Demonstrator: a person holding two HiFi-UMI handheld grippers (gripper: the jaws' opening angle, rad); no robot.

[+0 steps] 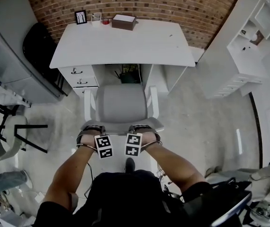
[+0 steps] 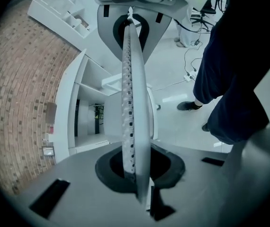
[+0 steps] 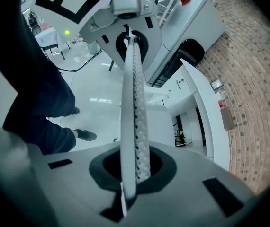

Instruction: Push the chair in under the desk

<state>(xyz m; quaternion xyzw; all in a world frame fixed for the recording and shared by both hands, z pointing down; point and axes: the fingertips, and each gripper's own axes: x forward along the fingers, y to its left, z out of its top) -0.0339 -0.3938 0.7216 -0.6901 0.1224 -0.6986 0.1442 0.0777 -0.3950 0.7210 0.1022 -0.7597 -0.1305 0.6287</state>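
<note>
A grey chair (image 1: 121,103) with white armrests stands in front of the kneehole of the white desk (image 1: 125,44), facing it. Both of my grippers sit side by side at the near top edge of its backrest. The left gripper (image 1: 97,141) and right gripper (image 1: 139,140) point inward at each other, with their marker cubes almost touching. In the left gripper view the left gripper (image 2: 130,20) has its jaws pressed flat together with nothing between them. The right gripper (image 3: 131,34) looks the same in its own view. The desk (image 3: 203,108) lies to that view's right.
On the desk's far edge stand a picture frame (image 1: 80,17), a cup (image 1: 96,18) and a brown box (image 1: 124,21). Drawers (image 1: 78,77) flank the kneehole on the left. A white shelf unit (image 1: 248,41) stands at right, a grey cabinet (image 1: 12,46) and another chair (image 1: 9,136) at left.
</note>
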